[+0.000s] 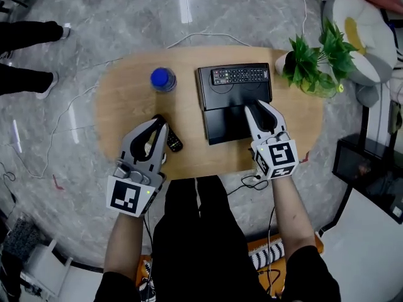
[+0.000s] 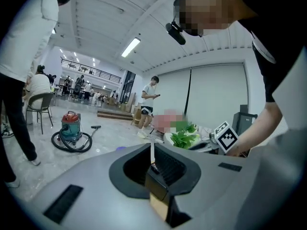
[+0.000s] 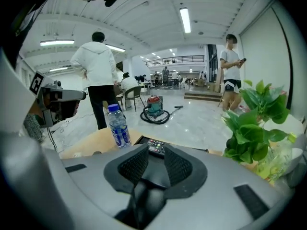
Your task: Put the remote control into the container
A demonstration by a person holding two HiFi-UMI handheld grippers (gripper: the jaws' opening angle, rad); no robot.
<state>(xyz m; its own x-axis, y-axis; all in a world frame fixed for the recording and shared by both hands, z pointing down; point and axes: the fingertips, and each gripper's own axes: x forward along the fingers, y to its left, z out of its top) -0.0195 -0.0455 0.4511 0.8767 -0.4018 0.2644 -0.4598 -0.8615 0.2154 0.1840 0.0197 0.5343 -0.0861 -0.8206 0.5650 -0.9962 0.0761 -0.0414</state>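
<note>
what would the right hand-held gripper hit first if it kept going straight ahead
Probably the remote control at the far end of the black container: it lines up between the open jaws of the right hand-held gripper. Depth is unclear, so the container floor might come first.

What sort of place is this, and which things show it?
Probably a large open hall or workspace: a polished stone floor, long ceiling lights, a railed upper gallery and bystanders standing about.
</note>
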